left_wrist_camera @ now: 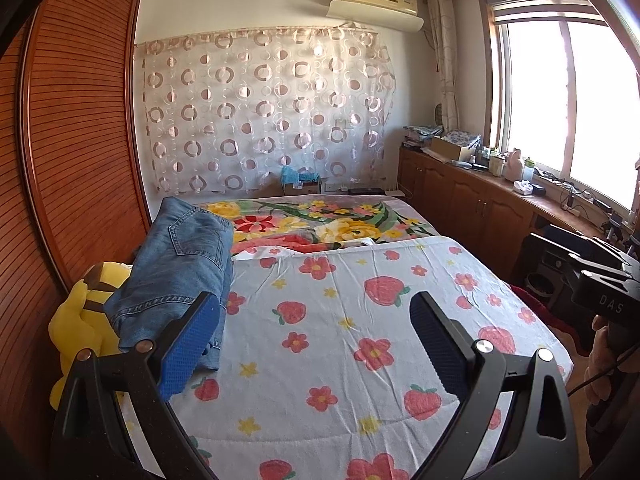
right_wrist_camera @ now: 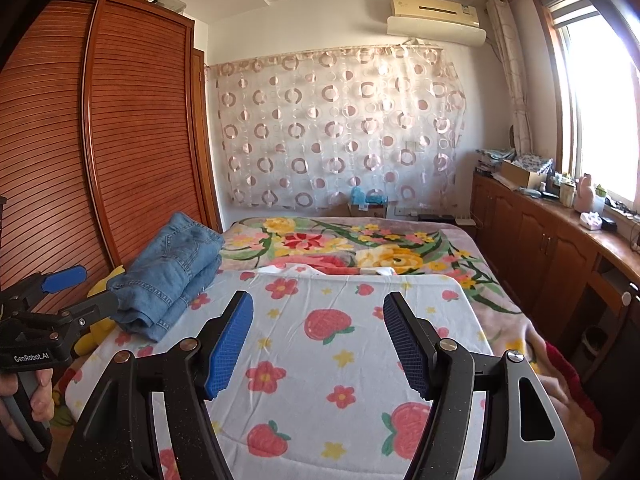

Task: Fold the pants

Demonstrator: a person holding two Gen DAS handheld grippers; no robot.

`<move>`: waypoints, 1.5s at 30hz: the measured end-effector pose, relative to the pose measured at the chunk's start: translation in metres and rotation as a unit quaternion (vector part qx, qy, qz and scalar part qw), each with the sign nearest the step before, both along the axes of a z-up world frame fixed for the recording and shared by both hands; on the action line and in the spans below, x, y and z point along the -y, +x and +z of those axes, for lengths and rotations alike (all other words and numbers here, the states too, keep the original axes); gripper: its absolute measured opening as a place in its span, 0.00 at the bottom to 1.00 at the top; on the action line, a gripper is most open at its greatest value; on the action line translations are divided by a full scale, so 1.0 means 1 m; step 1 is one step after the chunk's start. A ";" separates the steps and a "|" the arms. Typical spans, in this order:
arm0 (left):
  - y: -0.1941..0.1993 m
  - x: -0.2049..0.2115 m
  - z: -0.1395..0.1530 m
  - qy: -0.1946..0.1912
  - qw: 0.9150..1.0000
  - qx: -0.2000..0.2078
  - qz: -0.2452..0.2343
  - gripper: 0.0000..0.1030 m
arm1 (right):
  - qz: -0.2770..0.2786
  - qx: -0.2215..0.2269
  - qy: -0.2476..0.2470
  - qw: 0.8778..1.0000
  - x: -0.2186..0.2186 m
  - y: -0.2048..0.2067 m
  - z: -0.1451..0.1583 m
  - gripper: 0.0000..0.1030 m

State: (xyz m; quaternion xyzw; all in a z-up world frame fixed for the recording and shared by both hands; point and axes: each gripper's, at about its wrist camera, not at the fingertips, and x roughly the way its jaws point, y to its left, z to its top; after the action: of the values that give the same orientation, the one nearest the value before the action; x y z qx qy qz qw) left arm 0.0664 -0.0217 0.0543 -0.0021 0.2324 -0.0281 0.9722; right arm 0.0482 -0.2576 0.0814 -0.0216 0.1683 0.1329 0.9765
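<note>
The bed (right_wrist_camera: 500, 280) carries a strawberry-print sheet (left_wrist_camera: 340, 340) over a flowered blanket (right_wrist_camera: 360, 248). Folded jeans (left_wrist_camera: 180, 272) lie on the sheet's left edge, against a yellow plush toy (left_wrist_camera: 76, 320). A cardboard box (right_wrist_camera: 518, 174) on the cabinet (right_wrist_camera: 540, 232) holds unclear items. Left gripper (left_wrist_camera: 316, 328) and right gripper (right_wrist_camera: 318, 336) both gape wide, holding nothing.

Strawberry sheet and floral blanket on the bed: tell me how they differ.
The strawberry sheet has a pale ground with small scattered strawberries and flowers; the floral blanket shows large yellow and red blooms with green leaves. The sheet lies on top, nearer the grippers; the blanket extends beyond it toward the far wall. The folded jeans rest at the sheet's left edge. Both lie spread on the bed.
</note>
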 end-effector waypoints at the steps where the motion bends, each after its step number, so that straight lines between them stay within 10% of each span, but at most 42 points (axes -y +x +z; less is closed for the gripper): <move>1: 0.000 0.000 0.000 0.000 1.000 0.000 0.000 0.94 | 0.000 0.000 0.000 1.000 0.000 0.000 -0.001 0.68; 45: -0.008 -0.002 0.021 -0.002 1.000 0.022 0.013 0.94 | 0.002 0.011 0.001 1.000 0.012 0.000 -0.004 0.68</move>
State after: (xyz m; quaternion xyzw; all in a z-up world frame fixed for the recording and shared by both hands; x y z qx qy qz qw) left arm 0.0585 -0.0201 0.0757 -0.0068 0.2105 -0.0164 0.9774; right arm 0.0486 -0.2694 0.0779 -0.0228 0.1575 0.1346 0.9780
